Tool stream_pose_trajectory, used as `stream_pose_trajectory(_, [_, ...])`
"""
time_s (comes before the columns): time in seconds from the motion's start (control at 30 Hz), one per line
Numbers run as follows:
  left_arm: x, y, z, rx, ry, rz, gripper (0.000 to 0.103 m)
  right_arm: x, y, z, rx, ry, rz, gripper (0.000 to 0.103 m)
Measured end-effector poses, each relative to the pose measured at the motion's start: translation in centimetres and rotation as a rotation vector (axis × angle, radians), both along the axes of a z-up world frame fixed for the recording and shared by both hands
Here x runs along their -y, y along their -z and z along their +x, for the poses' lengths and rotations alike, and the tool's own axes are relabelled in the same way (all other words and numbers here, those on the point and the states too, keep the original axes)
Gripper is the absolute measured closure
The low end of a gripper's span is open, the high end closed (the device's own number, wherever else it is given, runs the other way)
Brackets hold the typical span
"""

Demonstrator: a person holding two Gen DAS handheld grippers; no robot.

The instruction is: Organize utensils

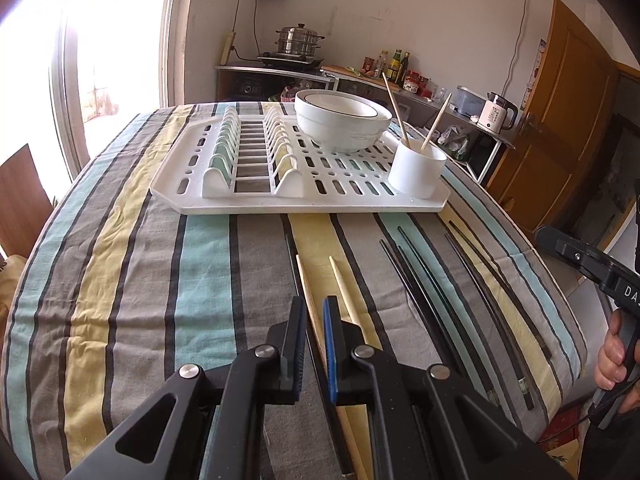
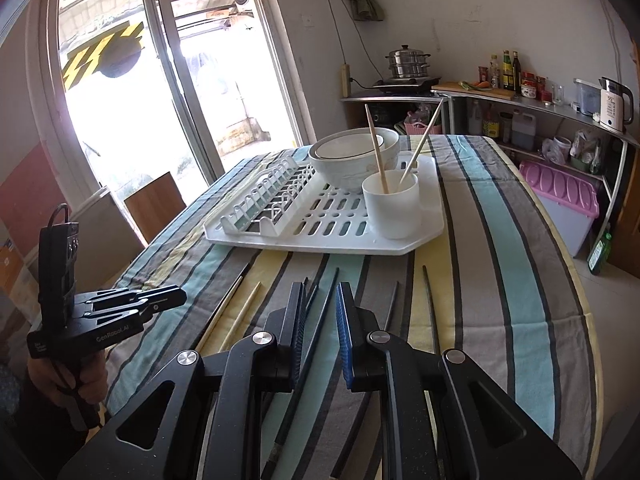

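A white cup (image 1: pixel 417 170) (image 2: pixel 393 205) stands on the near right corner of a white dish rack (image 1: pixel 256 200) (image 2: pixel 304 242) and holds two wooden chopsticks (image 1: pixel 395 110) (image 2: pixel 376 152). Two more wooden chopsticks (image 1: pixel 310 300) (image 2: pixel 246 308) and several black chopsticks (image 1: pixel 424 280) (image 2: pixel 320 320) lie on the striped cloth. My left gripper (image 1: pixel 315 312) is slightly open astride one wooden chopstick, low over the cloth. My right gripper (image 2: pixel 320 300) is open above a black chopstick, nothing held.
Stacked white bowls (image 1: pixel 342 120) (image 2: pixel 352 160) sit on the rack behind the cup. The rack's plate slots (image 1: pixel 252 148) are on its left. The table edge falls away at the right (image 1: pixel 568 300). A wooden chair (image 2: pixel 154 204) stands by the glass door.
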State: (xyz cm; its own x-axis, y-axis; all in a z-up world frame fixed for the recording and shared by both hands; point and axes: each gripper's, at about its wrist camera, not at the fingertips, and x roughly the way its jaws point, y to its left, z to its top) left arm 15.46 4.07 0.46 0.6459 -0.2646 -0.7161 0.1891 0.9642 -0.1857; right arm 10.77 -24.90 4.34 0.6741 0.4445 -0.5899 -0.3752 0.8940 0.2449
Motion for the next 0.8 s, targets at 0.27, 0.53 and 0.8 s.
stream_pose_trajectory(0.27, [-0.1, 1.0, 1.8, -0.039, -0.014, 0.009, 0.095, -2.7, 1.7, 1.2, -0.06, -0.062, -0.015, 0.087])
stream_pose_trajectory(0.53, [-2.4, 1.0, 2.4, -0.043, -0.055, -0.012, 0.095, -7.3, 3.3, 3.3, -0.151, -0.136, -0.048, 0.087])
stream_pose_trajectory(0.8, [-4.4, 0.6, 2.2, -0.025, -0.073, -0.037, 0.093, -11.9, 5.9, 5.9, -0.23, -0.165, -0.122, 0.087])
